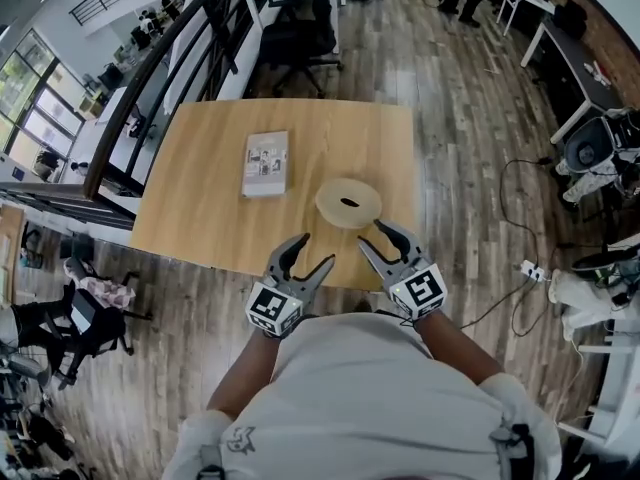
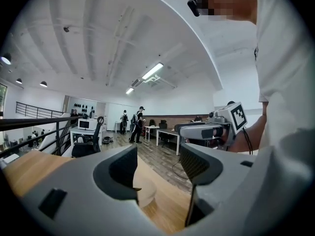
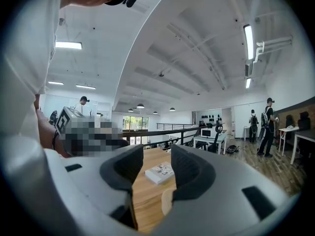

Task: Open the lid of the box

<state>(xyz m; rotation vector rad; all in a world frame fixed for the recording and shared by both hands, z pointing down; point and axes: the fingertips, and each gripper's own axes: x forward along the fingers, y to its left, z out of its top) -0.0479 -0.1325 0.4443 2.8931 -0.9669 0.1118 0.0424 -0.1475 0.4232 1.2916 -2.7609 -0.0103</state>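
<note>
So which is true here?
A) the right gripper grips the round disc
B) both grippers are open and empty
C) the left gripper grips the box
B: the left gripper and right gripper both show jaws apart, clamped on nothing, while the disc and box lie free on the table.

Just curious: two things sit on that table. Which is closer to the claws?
The round tan disc, just ahead of the right claw; the flat rectangular box lies farther back.
</note>
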